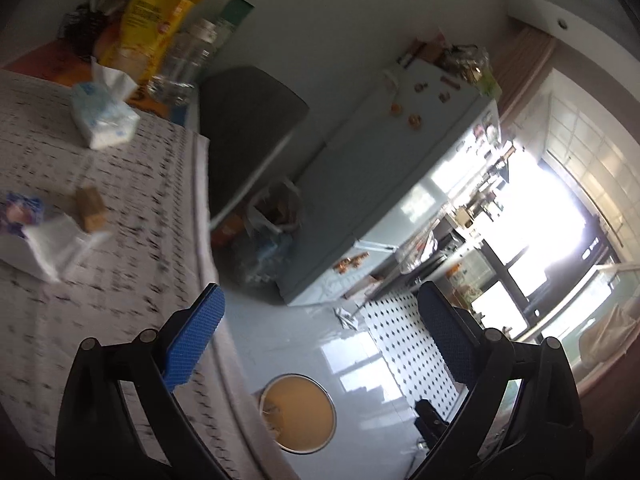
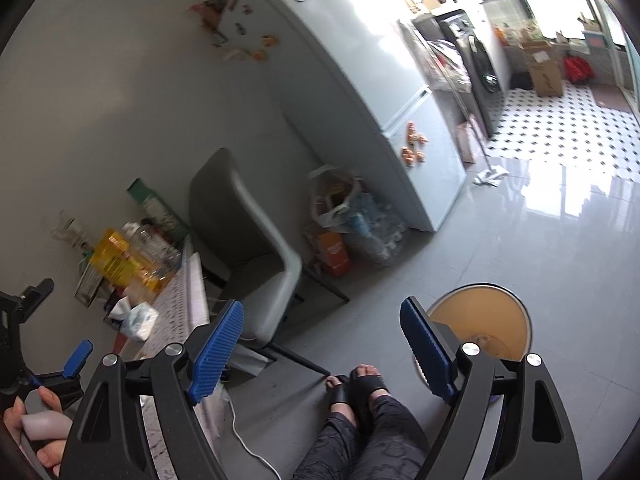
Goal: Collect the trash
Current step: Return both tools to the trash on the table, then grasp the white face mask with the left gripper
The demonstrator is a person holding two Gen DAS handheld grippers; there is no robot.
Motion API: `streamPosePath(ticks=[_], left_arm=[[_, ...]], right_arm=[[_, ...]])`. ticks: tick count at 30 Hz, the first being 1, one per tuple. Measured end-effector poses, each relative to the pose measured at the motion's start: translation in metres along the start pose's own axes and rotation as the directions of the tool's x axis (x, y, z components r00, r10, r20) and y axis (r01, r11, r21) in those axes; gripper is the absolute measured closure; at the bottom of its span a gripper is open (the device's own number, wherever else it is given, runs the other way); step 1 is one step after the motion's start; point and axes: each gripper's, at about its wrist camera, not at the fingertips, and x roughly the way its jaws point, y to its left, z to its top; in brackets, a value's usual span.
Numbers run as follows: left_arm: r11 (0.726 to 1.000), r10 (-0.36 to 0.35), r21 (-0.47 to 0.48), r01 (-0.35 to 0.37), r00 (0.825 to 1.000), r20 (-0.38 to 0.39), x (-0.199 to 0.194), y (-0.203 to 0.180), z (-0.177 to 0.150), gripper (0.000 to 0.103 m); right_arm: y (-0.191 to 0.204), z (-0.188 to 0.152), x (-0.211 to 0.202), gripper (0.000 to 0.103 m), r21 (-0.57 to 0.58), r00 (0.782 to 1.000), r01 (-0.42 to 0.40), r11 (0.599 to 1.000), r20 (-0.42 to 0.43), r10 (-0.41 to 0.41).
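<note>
Blue-padded fingers of both grippers are spread, nothing held — crumpled wrapper [image 1: 52, 240] is located up-left of left gripper [image 1: 320, 336], nearer than right gripper [image 2: 322, 352].

One bin [image 1: 298, 414], one chair [image 2: 248, 248], one fridge [image 2: 360, 80], two tissue packs [image 1: 105, 116].

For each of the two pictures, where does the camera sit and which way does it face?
Left wrist: on the left gripper, jaws open and empty, above the table edge, facing fridge and bin.
Right wrist: on the right gripper, open and empty, facing floor, chair, fridge; the person's feet show.
Shared: fridge, chair, bin, table.
</note>
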Motion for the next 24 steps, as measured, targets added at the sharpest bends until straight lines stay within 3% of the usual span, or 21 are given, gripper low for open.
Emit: streamPosePath(ticks=[3, 7, 13, 18, 24], left_arm=[[0.999, 0.027, -0.024, -0.026, 0.999, 0.027, -0.021, 0.028, 0.018, 0.007], [0.993, 0.108, 0.036, -0.111, 0.992, 0.063, -0.039, 0.055, 0.03, 0.007], [0.949, 0.281, 0.126, -0.288, 0.957, 0.074, -0.04, 0.11, 0.039, 0.007], [0.938, 0.32, 0.125, -0.323, 0.946, 0.047, -0.037, 0.148, 0.041, 0.007], [0.947, 0.3, 0.12, -0.299, 0.954, 0.009, -0.037, 0.173, 0.038, 0.013]], right_arm=[[0.023, -0.005, -0.003, 0.022, -0.029, 1.0, -0.027, 0.999, 0.001, 0.027], [0.049, -0.013, -0.005, 0.022, -0.064, 0.998, -0.057, 0.996, -0.008, 0.056], [0.081, -0.029, 0.002, 0.022, -0.102, 0.995, -0.089, 0.991, -0.044, 0.084], [0.099, -0.04, 0.008, 0.022, -0.134, 0.993, -0.101, 0.986, -0.07, 0.092], [0.115, -0.05, 0.018, 0.022, -0.149, 0.99, -0.11, 0.983, -0.108, 0.094]])
